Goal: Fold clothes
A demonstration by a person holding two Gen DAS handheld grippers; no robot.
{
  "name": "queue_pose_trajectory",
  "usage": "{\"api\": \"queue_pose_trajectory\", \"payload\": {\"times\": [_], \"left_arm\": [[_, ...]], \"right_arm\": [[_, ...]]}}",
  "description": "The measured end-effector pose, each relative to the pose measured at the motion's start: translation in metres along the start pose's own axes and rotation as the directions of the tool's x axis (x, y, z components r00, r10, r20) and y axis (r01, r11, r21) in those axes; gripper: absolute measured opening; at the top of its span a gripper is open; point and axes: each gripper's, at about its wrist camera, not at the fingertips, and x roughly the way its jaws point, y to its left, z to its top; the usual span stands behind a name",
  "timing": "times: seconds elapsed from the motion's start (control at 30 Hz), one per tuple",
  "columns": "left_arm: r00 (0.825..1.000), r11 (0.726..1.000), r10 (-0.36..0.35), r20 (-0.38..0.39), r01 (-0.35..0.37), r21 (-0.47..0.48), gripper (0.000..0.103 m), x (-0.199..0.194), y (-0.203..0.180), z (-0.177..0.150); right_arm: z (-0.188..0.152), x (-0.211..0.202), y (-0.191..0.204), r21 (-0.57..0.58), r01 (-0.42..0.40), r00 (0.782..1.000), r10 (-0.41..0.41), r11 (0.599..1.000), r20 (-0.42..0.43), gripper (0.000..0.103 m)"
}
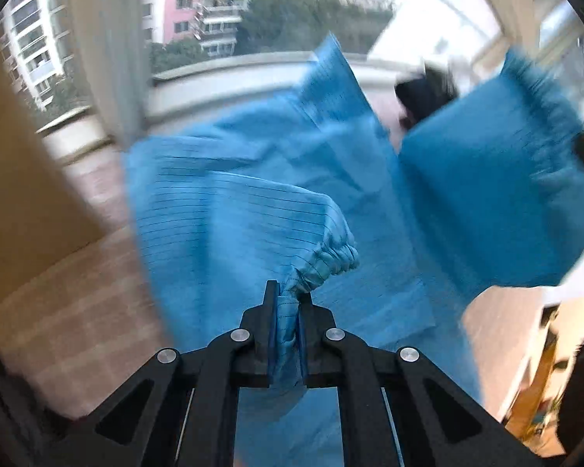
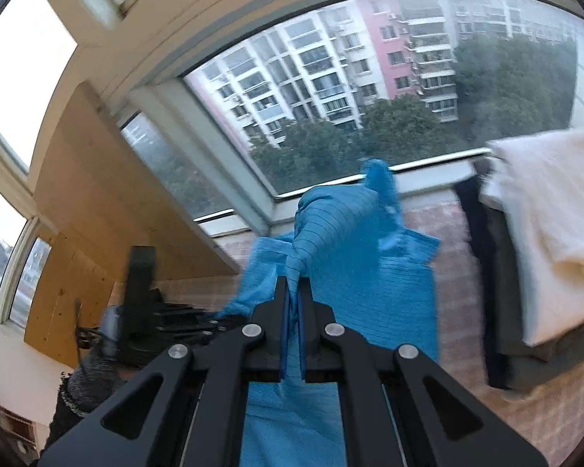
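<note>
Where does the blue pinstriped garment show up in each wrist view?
Left wrist: the blue pinstriped garment fills the centre, its elastic cuff pinched in the left gripper.
Right wrist: the garment sits lower centre, bunched up from the right gripper, left of the folded white cloth.
Shared landmark: the pink-and-white apartment block through the window.

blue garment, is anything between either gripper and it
Nothing visible. The left gripper is shut on the blue garment at its gathered cuff, and the right gripper is shut on another bunched part.
</note>
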Motion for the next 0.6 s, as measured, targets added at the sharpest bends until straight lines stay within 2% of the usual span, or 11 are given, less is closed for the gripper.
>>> {"api": "queue_pose_trajectory", "payload": {"times": [0.1,0.23,0.3,0.47,0.6], "left_arm": [[0.998,0.997,-0.014,0.063,0.019,-0.071,0.007,-0.016,0.015,0.003],[0.997,0.987,0.015,0.075,-0.003,-0.158,0.007,-0.025,0.066,-0.008],[0.998,0.982,-0.006,0.058,0.017,-0.187,0.007,-0.017,0.084,-0.02],[0.999,0.977,-0.045,0.02,0.048,-0.209,0.01,0.007,0.108,-0.043],[0.997,0.974,-0.067,0.025,0.071,-0.216,0.011,0.009,0.118,-0.052]], "right_arm": [[-0.002,0.031,0.032,-0.054,-0.031,0.999,0.029,0.998,-0.029,0.004],[-0.015,0.087,0.07,-0.097,-0.079,0.992,0.068,0.992,-0.104,0.004],[-0.024,0.116,0.087,-0.113,-0.102,0.986,0.085,0.988,-0.145,0.004],[-0.054,0.177,0.119,-0.135,-0.18,0.953,0.14,0.974,-0.267,0.005],[-0.063,0.189,0.121,-0.103,-0.204,0.929,0.16,0.974,-0.333,0.011]]}}
